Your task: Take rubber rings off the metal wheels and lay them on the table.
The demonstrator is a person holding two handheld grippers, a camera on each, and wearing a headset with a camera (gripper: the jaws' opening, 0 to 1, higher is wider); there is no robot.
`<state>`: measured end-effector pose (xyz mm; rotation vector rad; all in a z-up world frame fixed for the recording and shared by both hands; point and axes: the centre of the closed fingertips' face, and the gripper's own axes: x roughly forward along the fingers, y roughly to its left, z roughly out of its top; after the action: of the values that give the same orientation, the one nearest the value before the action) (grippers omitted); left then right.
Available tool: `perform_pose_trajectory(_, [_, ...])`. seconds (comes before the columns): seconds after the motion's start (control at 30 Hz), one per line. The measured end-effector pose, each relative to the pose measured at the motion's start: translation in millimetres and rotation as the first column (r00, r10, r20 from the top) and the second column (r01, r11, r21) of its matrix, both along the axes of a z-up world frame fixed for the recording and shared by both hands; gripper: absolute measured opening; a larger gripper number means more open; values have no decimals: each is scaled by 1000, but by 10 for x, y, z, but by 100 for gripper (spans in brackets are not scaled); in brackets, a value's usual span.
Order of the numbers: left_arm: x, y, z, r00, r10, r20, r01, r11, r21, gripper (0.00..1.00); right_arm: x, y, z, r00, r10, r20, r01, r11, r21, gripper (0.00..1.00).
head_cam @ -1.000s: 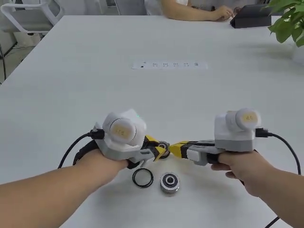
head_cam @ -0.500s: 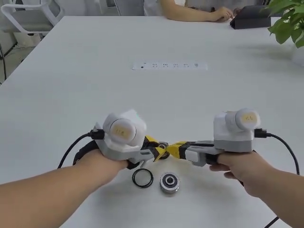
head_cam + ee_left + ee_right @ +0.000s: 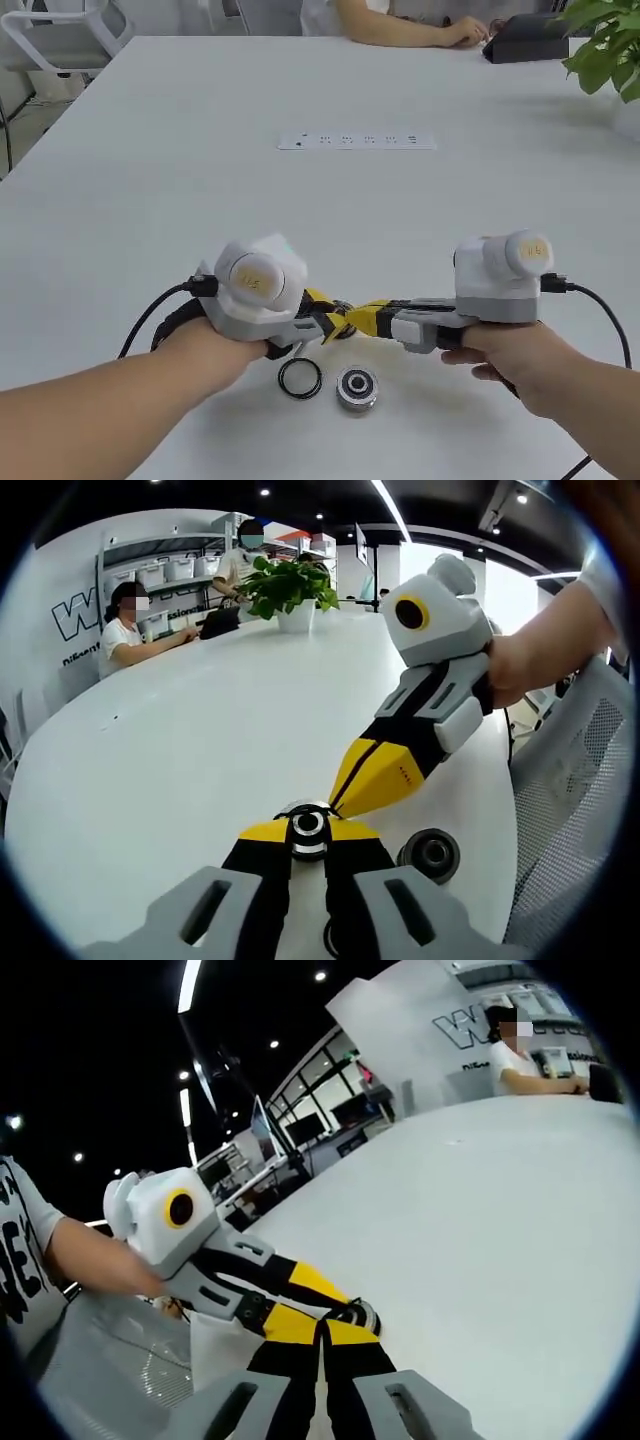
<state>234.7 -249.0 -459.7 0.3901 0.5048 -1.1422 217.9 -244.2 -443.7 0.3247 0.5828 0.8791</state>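
Wheel (image 3: pixel 308 823) sits clamped in the left tool (image 3: pixel 333 320), held level just above the desk (image 3: pixel 320 220). Right tool (image 3: pixel 322 1328), jaws pressed together, points tip-to-tip at its rim. One ring (image 3: pixel 300 378) and another wheel (image 3: pixel 357 386) lie below.

- The left gripper (image 3: pixel 308 832) has its yellow-tipped jaws closed on a small metal wheel (image 3: pixel 308 821).
- The right gripper (image 3: pixel 347 794) reaches in from the upper right, jaws together, its tip touching that wheel.
- A second wheel (image 3: pixel 432 853), dark-rimmed, lies on the white table (image 3: pixel 200 750) just right of the jaws.
- Far ahead stands a potted plant (image 3: pixel 288 588).
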Motion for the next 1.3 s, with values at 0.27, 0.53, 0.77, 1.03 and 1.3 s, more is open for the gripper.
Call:
perform_pose_trajectory(0.27, [1,-3,0,1000,3,1,-3,1000,1,7,-43,-1,27,1000,3,-3,-3,1000,27,0])
perform_pose_trajectory(0.53, [-9,-7,3,1000,-5,-3,5,1000,1,7,20,-100,-49,999,-43,-1,43,999,-21,0])
perform_pose_trajectory(0.77, [-11,0,-1,1000,-19,-7,19,1000,13,8,31,-106,-48,999,-47,1,47,999,-23,0])
perform_pose_trajectory(1.03, [-74,22,72,999,-44,-10,44,999,6,14,35,-115,-28,999,-49,4,49,999,-18,0])
perform_pose_trajectory(1.3, [-108,89,189,999,-45,-6,45,999,-24,23,-7,-75,52,999,-48,10,48,999,-6,0])
